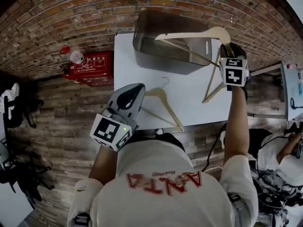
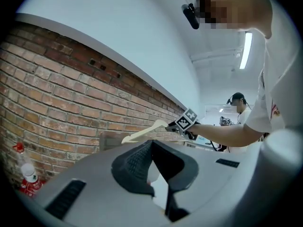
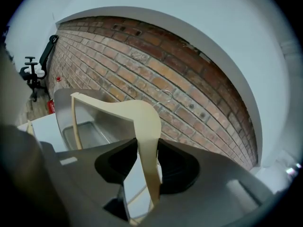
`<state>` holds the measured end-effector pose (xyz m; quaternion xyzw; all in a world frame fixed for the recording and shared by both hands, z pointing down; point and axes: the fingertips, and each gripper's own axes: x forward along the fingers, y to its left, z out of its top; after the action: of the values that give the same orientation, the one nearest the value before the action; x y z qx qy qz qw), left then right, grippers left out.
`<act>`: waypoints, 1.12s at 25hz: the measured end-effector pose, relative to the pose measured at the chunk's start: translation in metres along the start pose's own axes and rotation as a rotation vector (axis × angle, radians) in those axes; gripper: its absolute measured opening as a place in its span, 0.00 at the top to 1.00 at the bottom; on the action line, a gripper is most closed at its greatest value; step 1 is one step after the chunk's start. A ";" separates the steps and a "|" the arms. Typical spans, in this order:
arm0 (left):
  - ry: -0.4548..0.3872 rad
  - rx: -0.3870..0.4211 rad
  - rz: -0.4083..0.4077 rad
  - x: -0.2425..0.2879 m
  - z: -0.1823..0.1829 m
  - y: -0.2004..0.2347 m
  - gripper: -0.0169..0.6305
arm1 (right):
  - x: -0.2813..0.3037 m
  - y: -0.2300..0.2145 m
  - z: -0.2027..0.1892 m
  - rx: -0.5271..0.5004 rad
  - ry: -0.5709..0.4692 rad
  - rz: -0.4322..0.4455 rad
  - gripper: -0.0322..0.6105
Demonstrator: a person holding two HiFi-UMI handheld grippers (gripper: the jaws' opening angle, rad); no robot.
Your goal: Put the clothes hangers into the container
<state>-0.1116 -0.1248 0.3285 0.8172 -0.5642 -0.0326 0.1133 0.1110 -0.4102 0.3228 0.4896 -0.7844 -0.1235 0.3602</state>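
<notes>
**Hanger held over the container's rim**

The white table (image 1: 199, 105) carries the grey container (image 1: 156, 44) at its far end. A pale wooden hanger (image 1: 199, 33) hangs tilted above the container's right side, with one arm reaching over its open top. A second hanger (image 1: 163, 100) lies flat on the table, nearer the person than the container. The right gripper (image 3: 147, 164), just right of the container, has its jaws clamped on the raised hanger's other arm. The left gripper (image 2: 154, 167), nearer than the container and beside the flat hanger, has its jaw tips together, with nothing between them.
</notes>
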 end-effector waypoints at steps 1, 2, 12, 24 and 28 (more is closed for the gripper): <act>-0.001 -0.003 0.007 -0.001 -0.001 0.003 0.96 | 0.011 0.006 0.005 -0.024 0.009 0.009 0.74; -0.001 -0.006 0.015 -0.003 -0.003 0.006 0.96 | 0.022 0.013 0.009 -0.049 0.018 0.021 0.74; 0.008 -0.061 0.092 -0.017 -0.009 0.042 0.96 | 0.109 0.087 0.026 -0.306 0.148 0.127 0.74; -0.004 -0.089 0.154 -0.042 -0.017 0.063 0.96 | 0.129 0.151 0.009 -0.551 0.295 0.204 0.65; -0.011 -0.089 0.137 -0.041 -0.012 0.059 0.96 | 0.100 0.147 0.034 -0.512 0.207 0.202 0.65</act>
<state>-0.1788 -0.1048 0.3503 0.7706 -0.6175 -0.0544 0.1483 -0.0380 -0.4287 0.4236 0.3123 -0.7318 -0.2302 0.5603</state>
